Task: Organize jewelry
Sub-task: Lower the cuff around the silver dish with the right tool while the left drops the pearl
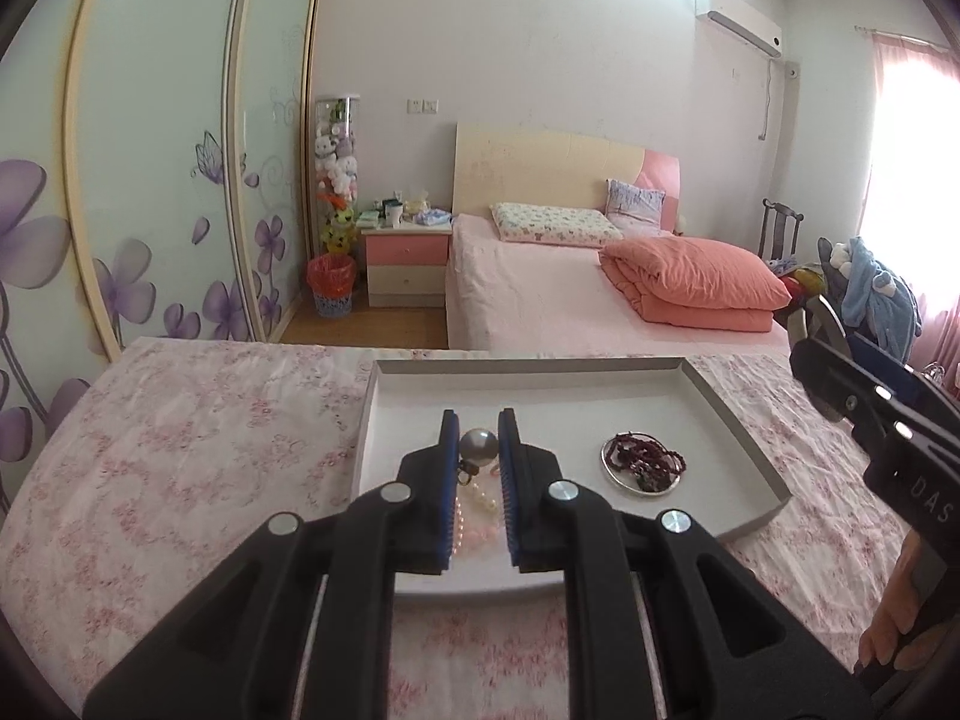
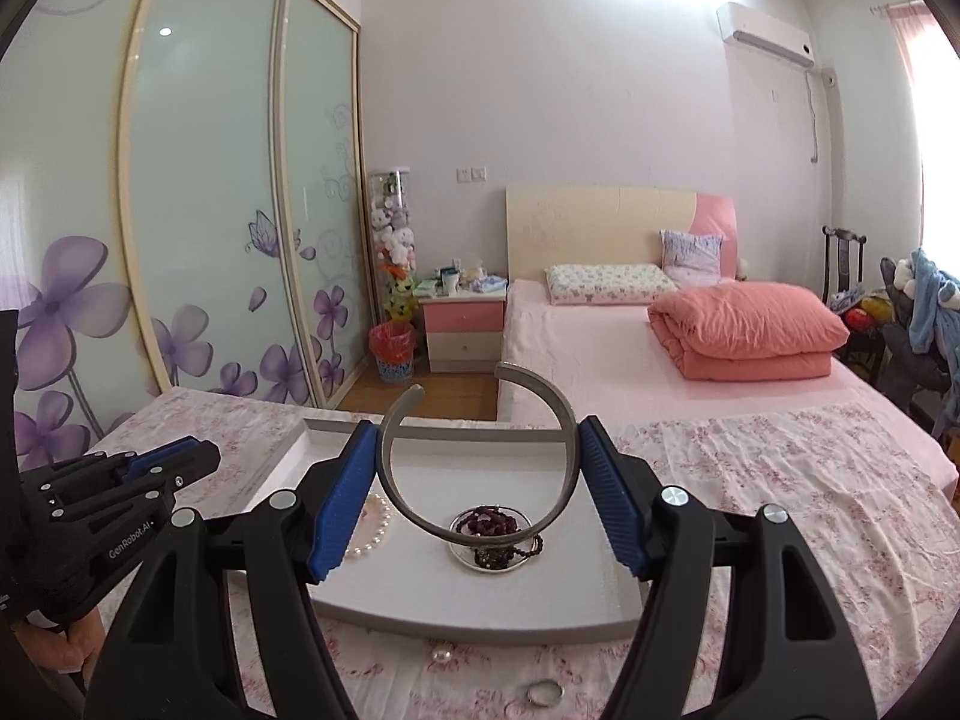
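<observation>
Two grippers busy. Right gripper (image 2: pixel 480 468) clamped on open silver cuff bangle (image 2: pixel 474 468), held above white tray (image 2: pixel 480 618). Left gripper (image 1: pixel 478 450) over tray, jaws apart, straddling grey pearl piece (image 1: pixel 478 443), not gripping. Step: placing bangle. Next: lower it onto bare tray floor, clear of beaded bracelet (image 2: pixel 498 525), release. Loose ring (image 2: pixel 545 693) and pearl (image 2: pixel 441 655) on worktop not yet collected.
</observation>
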`<state>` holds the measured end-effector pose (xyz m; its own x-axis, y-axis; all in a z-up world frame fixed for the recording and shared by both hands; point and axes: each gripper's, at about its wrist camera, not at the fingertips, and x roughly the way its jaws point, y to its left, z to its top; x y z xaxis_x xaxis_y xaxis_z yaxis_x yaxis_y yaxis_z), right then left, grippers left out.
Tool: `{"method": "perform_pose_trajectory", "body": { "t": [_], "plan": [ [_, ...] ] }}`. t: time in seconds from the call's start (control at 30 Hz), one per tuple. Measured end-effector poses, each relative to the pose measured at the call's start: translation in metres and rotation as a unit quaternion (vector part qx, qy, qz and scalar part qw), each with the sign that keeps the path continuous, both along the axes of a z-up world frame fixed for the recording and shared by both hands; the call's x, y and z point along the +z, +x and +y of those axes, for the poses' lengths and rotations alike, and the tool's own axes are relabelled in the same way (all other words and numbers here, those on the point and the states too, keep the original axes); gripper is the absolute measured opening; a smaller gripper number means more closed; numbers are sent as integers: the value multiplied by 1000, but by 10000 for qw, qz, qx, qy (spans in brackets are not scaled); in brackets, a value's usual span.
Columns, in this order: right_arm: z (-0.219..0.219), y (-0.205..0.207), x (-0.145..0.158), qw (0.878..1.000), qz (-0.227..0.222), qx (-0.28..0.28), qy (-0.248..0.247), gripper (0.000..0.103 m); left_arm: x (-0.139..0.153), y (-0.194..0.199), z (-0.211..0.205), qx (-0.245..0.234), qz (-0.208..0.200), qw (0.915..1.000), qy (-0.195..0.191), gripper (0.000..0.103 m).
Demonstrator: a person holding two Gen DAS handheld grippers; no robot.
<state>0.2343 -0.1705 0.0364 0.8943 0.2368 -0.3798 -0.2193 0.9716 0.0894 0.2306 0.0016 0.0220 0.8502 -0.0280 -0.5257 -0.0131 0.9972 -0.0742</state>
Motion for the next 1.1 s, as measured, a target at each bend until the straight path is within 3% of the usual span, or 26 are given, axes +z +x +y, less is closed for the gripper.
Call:
{"method": "perform_pose_trajectory", "body": {
  "t": [0.2,0.47,0.63,0.7,1.1],
  "plan": [
    [1,47,-36,9971,756,38,16,68,-26,51,3,-31,514,9985,-204,14],
    [12,79,-74,9871,1587,25,-195,68,-61,86,4,-127,1110,9931,-364,14],
    [18,85,-80,9840,1766,86,-213,68,-70,94,4,-183,1212,9913,-480,18],
    [16,82,-79,9848,1724,87,-204,70,-70,93,7,-167,1207,9907,-608,36],
    [-6,67,-60,9889,1481,-129,-67,72,-53,67,31,90,1010,9919,-765,38]
  ]
}}
